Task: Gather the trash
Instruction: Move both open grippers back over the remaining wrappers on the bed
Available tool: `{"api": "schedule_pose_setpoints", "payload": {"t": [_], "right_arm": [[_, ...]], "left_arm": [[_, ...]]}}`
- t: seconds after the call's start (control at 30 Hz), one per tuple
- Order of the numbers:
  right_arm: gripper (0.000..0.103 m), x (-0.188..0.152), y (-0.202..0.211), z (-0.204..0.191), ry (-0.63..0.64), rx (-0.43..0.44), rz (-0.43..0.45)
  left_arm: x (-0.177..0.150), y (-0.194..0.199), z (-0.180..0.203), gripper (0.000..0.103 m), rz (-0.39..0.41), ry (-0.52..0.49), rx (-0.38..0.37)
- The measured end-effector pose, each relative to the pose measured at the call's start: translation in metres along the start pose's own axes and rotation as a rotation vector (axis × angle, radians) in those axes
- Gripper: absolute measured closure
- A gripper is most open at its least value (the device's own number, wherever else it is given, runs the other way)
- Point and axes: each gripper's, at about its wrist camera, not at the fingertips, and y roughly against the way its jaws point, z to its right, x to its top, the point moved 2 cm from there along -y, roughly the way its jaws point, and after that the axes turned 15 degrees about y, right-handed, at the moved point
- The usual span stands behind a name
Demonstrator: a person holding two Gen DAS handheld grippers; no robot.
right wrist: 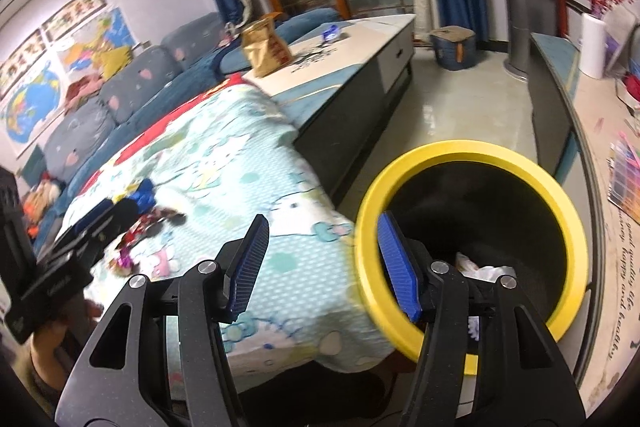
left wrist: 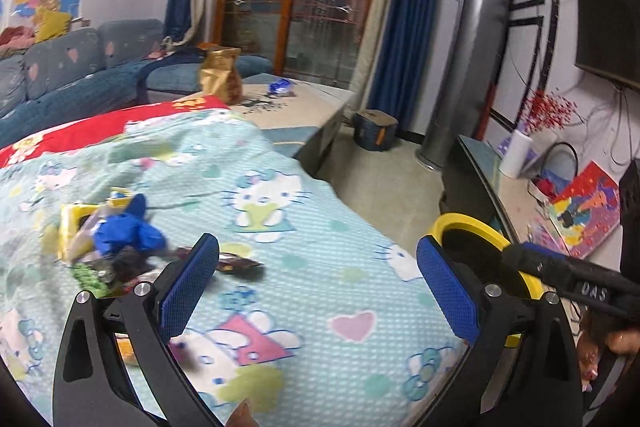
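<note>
A pile of trash (left wrist: 120,239) lies on the cartoon-cat sheet (left wrist: 320,227): a crumpled blue piece, a yellow box (left wrist: 74,223) and a dark wrapper (left wrist: 236,264). My left gripper (left wrist: 316,267) is open wide above the sheet, just right of the pile, with nothing between its blue pads (left wrist: 188,291). The yellow-rimmed black bin (right wrist: 472,155) stands beside the sheet's edge with white paper (right wrist: 488,271) at its bottom. My right gripper (right wrist: 320,255) is open and empty, over the sheet's corner, its right finger across the bin's rim. The pile (right wrist: 140,211) lies far left of it.
Beyond the sheet, a low table (left wrist: 304,115) carries a brown paper bag (left wrist: 220,75) and a blue packet (left wrist: 280,86). A blue sofa (left wrist: 72,75) runs along the left. A cabinet (right wrist: 592,147) with a paper roll (right wrist: 592,47) lines the right wall, with bare floor (right wrist: 460,115) between.
</note>
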Motion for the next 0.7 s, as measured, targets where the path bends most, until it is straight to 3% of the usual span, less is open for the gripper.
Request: {"api": "schedule_pose_setpoints", "payload": {"t": [0.7], "right_arm": [[0.053,0.009,-0.015,-0.106,0.181,0.186,-0.015]], "left_arm": [[0.032,0.036,-0.095,0.007,0.104,0.165,0.126]]}}
